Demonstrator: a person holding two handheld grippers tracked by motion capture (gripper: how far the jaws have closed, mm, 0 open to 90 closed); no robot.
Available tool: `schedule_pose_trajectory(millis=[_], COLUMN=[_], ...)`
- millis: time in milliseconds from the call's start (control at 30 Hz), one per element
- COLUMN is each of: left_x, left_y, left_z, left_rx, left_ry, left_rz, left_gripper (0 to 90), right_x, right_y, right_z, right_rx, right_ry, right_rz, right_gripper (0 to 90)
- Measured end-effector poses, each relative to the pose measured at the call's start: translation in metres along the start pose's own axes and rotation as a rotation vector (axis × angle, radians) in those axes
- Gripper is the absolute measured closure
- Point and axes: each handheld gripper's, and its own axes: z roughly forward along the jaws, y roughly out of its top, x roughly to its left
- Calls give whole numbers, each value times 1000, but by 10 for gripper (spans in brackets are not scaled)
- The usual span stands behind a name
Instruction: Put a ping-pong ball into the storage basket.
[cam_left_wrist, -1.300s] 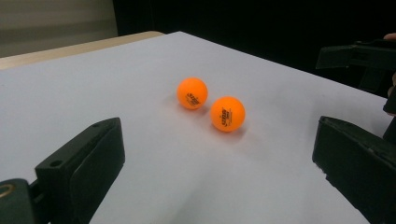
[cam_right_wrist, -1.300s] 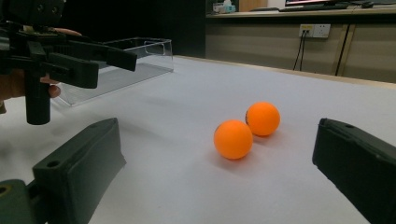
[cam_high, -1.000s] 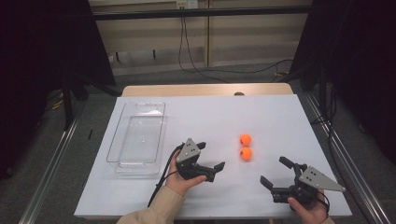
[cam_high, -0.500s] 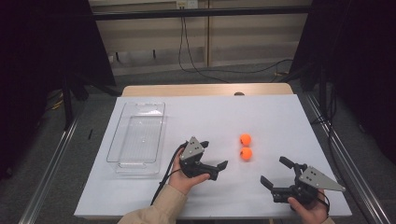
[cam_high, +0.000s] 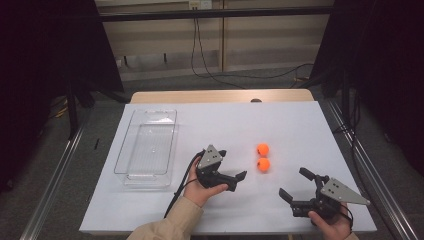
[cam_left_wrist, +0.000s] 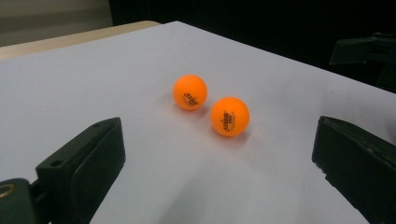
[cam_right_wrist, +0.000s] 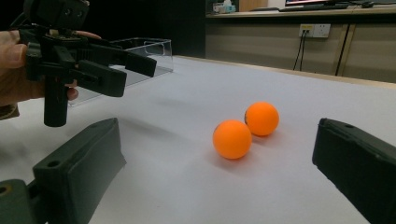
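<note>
Two orange balls lie side by side on the white table top, the farther ball (cam_high: 262, 149) almost touching the nearer ball (cam_high: 263, 164). My left gripper (cam_high: 232, 164) is open, held just left of them with its jaws pointing at them. In the left gripper view both balls (cam_left_wrist: 190, 92) (cam_left_wrist: 229, 116) sit ahead of the wide jaws of my left gripper (cam_left_wrist: 217, 154). My right gripper (cam_high: 294, 183) is open near the front edge, to the right of and nearer than the balls. In its own view the right gripper (cam_right_wrist: 217, 170) faces the balls (cam_right_wrist: 232, 139) (cam_right_wrist: 262, 118), with nothing between its jaws.
A clear plastic tray (cam_high: 150, 111) stands empty on the left part of the table (cam_high: 310, 125). In the right gripper view the left gripper (cam_right_wrist: 128, 72) hangs at the upper left, in front of the tray (cam_right_wrist: 149, 46). Dark metal frame posts flank the table.
My left gripper has shifted slightly to the right, closer to the balls. The right gripper and the balls have stayed where they were.
</note>
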Motion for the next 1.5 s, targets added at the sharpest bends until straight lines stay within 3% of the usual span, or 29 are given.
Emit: schedule_pose_trajectory(millis=[1500], left_x=[-2], left_y=[6], left_z=[24], left_rx=[41], left_ry=[-12], left_rz=[21], left_gripper=[27], right_x=[0], right_y=[0], right_z=[0], right_rx=[-1], right_ry=[2], right_rz=[-1], right_gripper=[11])
